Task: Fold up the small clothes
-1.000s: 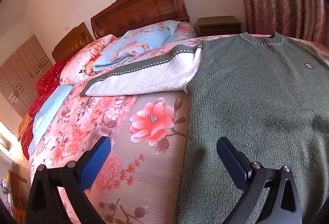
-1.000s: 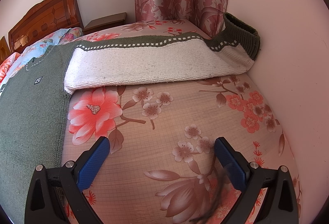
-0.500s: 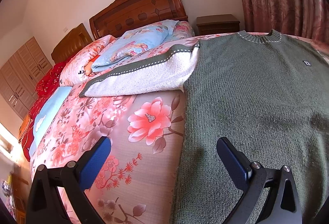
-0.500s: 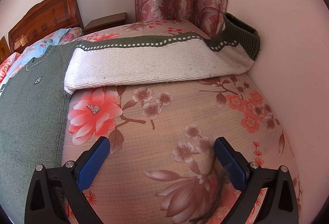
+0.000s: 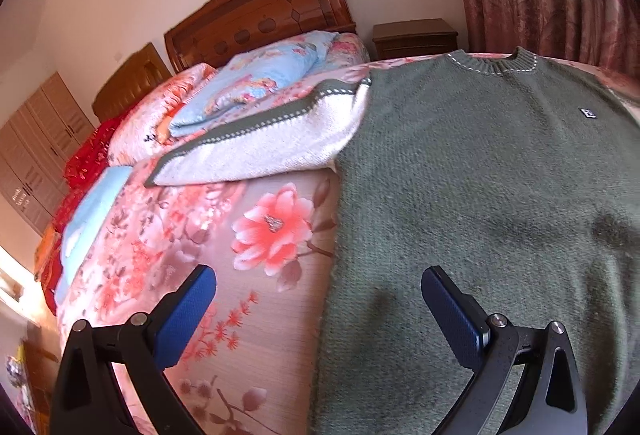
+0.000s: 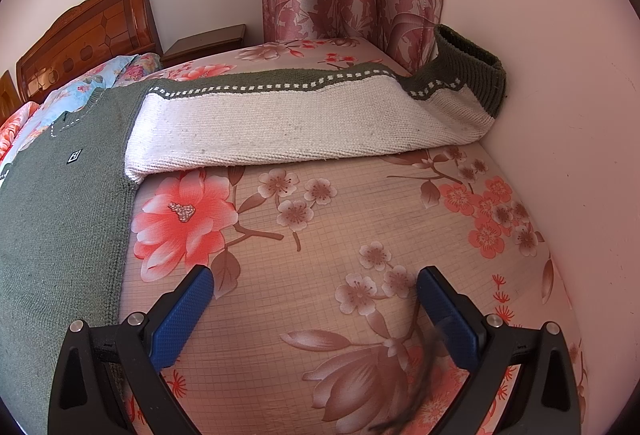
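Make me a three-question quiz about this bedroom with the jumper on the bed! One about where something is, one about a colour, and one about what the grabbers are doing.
1. Where does the sweater lie?
A. spread flat on the flowery bed
B. hung on the curtain
C. on the floor

2. What colour is the body of the sweater?
A. red
B. green
C. yellow

3. How are the left gripper and right gripper?
A. both shut on the sweater
B. one open, one shut
C. both open, holding nothing

Answers:
1 A, its body and both sleeves rest on the flowered cover.
2 B, the knit body is green; only the sleeves are mostly white.
3 C, in each wrist view the blue fingers stand wide apart with nothing between them.
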Motion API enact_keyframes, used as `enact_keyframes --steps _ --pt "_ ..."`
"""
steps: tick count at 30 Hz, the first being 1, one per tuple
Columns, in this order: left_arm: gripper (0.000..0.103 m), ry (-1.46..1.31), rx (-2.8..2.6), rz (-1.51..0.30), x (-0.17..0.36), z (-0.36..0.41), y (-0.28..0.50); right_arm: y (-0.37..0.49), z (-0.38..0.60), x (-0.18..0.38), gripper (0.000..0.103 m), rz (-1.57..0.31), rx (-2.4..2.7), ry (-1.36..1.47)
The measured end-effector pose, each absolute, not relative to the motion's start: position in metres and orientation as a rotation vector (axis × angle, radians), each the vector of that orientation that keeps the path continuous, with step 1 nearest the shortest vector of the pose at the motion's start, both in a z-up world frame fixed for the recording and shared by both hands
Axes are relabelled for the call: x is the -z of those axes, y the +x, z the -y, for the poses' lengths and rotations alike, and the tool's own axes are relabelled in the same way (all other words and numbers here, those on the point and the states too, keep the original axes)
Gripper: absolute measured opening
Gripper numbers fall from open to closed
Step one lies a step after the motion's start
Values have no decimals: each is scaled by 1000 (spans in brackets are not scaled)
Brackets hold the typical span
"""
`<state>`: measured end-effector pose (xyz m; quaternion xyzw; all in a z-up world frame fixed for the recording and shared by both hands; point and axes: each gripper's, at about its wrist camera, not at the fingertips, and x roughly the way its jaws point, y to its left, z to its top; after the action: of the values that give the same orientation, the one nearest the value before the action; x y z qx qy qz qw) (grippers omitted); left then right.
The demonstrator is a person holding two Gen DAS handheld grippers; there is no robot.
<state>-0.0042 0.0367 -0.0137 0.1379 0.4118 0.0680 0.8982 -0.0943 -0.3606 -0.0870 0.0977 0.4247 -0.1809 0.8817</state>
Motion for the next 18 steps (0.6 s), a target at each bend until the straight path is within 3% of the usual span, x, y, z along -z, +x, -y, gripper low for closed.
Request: enact_keyframes --steps 18 --pt "103 -45 -34 -924 2 -43 -1 -94 361 87 103 -885 377 203"
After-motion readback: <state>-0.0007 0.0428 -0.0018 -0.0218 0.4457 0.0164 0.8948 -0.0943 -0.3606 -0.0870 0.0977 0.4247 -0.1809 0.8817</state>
